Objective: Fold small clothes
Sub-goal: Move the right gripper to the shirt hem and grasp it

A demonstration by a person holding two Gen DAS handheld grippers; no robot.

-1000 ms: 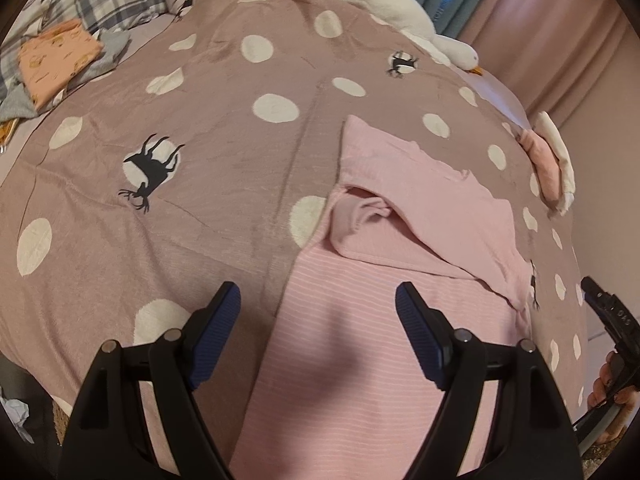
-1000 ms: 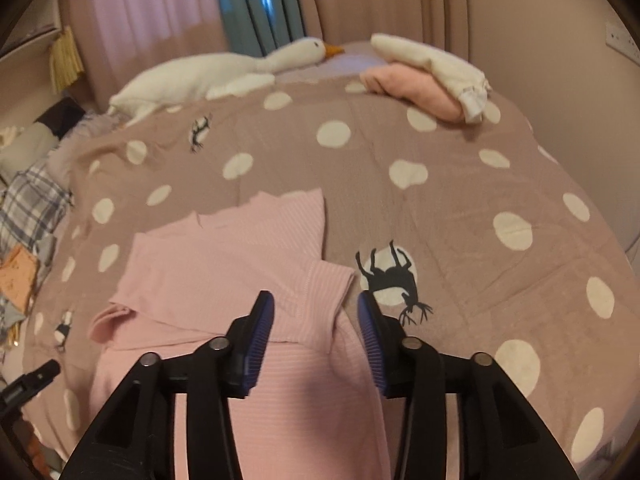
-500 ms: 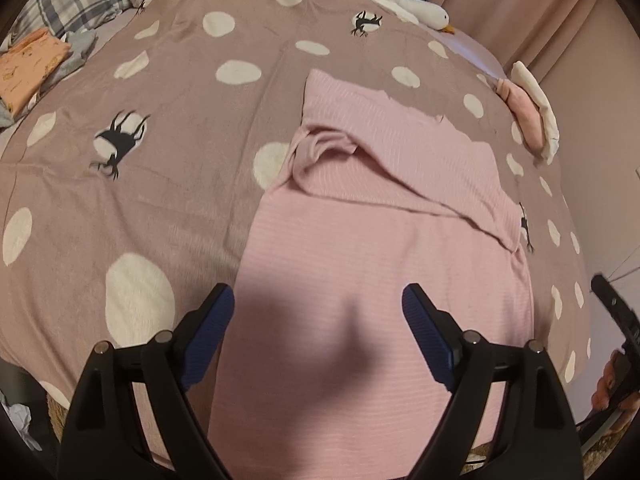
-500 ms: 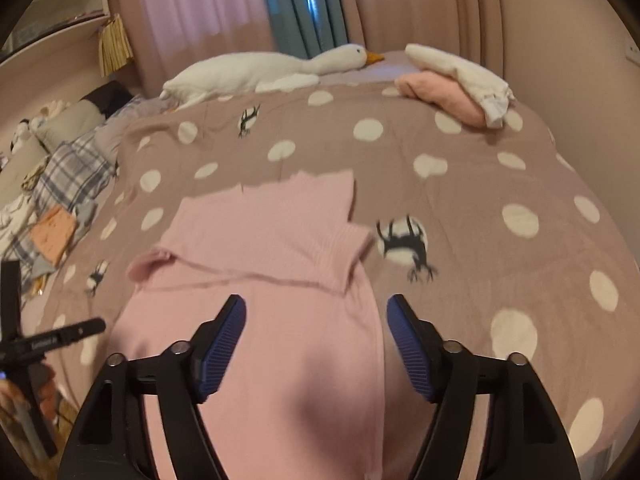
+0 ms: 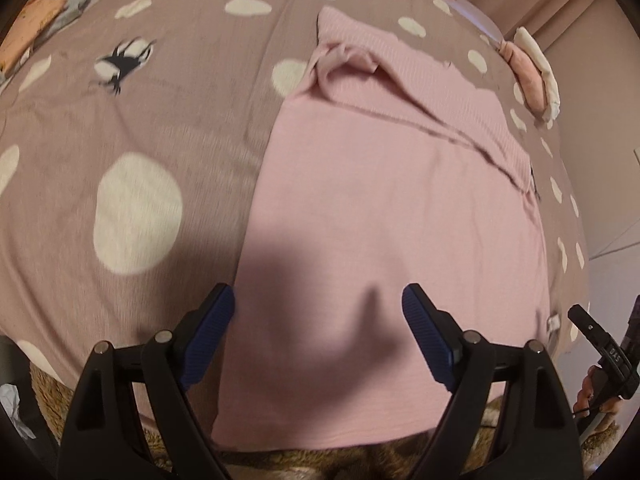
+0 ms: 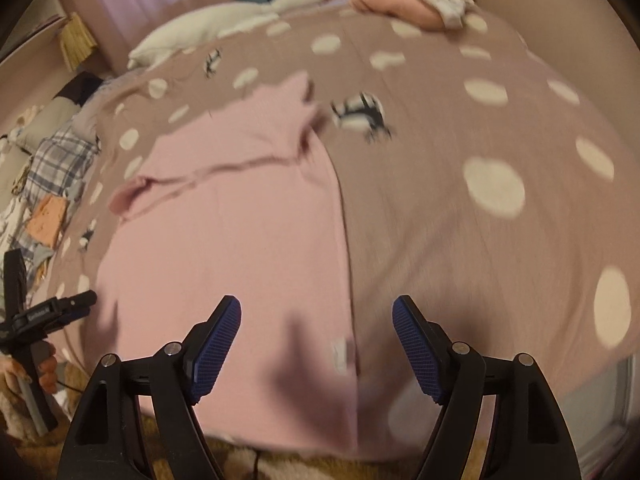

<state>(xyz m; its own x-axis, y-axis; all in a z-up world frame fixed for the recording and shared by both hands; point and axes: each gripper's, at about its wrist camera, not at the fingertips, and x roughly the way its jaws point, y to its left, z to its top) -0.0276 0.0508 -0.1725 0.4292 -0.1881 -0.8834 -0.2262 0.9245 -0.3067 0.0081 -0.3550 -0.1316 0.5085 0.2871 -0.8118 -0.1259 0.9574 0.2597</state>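
Observation:
A pink ribbed garment (image 5: 380,208) lies flat on the bed, its sleeves folded across the upper part; the right wrist view shows the same pink garment (image 6: 240,220). My left gripper (image 5: 318,300) hovers open over the garment's lower left part, near the hem. My right gripper (image 6: 316,312) stands open above the garment's lower right edge, a white label (image 6: 338,354) just between and below its fingers. Nothing is held by either. The right gripper's body shows at the lower right edge of the left wrist view.
The bed wears a brown bedspread (image 5: 120,120) with white dots and deer prints. Folded pink and white clothes (image 6: 412,0) lie at the far right. A white goose plush (image 6: 224,24) lies at the back. Plaid and orange clothes (image 6: 52,184) sit at the left.
Both grippers have come down and back toward the garment's lower hem. The right gripper's jaws have opened wider. The garment has not moved.

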